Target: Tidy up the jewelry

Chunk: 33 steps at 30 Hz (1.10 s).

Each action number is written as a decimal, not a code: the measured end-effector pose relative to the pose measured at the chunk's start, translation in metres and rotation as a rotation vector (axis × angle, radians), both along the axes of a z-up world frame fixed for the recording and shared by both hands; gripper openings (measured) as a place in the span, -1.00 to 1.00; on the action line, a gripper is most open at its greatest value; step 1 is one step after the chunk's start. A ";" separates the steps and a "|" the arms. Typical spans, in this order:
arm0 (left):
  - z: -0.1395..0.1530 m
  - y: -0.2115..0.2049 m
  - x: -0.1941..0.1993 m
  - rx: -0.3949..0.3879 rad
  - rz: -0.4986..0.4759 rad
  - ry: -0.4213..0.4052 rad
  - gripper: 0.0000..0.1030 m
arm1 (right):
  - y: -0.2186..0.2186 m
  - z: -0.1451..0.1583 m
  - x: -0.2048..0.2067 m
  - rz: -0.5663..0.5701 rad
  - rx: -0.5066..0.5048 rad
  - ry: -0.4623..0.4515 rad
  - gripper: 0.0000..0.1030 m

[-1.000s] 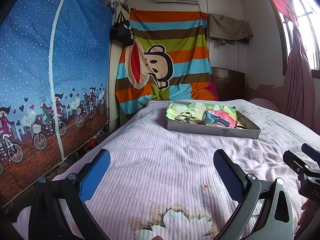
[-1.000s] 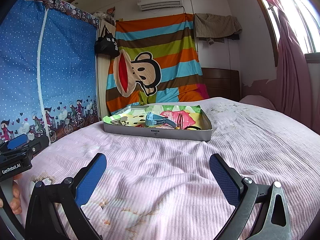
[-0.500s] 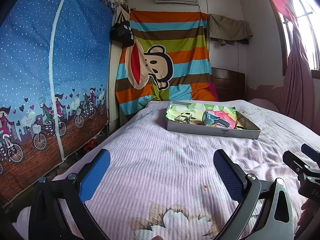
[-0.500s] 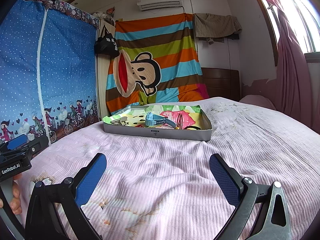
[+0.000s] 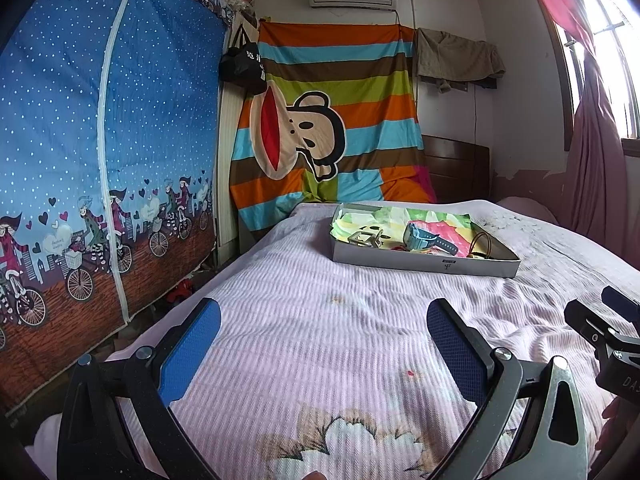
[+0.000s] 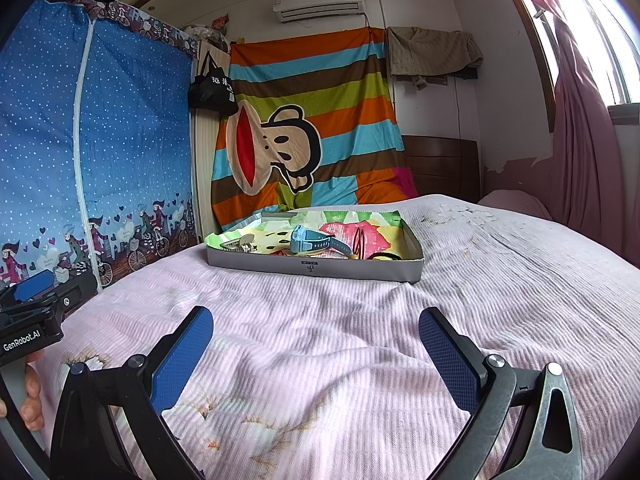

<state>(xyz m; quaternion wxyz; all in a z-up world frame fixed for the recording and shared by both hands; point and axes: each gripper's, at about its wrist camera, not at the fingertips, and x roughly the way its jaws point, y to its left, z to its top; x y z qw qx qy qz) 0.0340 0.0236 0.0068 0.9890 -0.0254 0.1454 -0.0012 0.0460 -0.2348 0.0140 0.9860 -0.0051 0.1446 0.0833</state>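
The left black two-finger gripper with blue textured pads (image 5: pixel 323 330) is held low and level, its jaws spread wide with nothing between them. The right black two-finger gripper with blue pads (image 6: pixel 316 330) sits beside it, equally wide and empty. A hand (image 6: pixel 30 400) wraps the left handle, probably loosely; only fingertips show.

Room: bare bedspread (image 6: pixel 320 320) is lying open before me | Obstacle: tray (image 6: pixel 316 268) wall is standing ahead | Left: wardrobe (image 5: pixel 100 140) is crowding me
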 end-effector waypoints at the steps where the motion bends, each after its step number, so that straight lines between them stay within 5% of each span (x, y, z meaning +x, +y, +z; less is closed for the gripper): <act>1: 0.000 0.000 0.000 -0.001 0.000 0.000 0.96 | 0.000 0.000 0.001 0.000 0.001 0.000 1.00; 33: 0.001 -0.004 -0.002 -0.003 -0.004 -0.003 0.96 | 0.000 0.000 0.001 0.001 -0.001 -0.001 1.00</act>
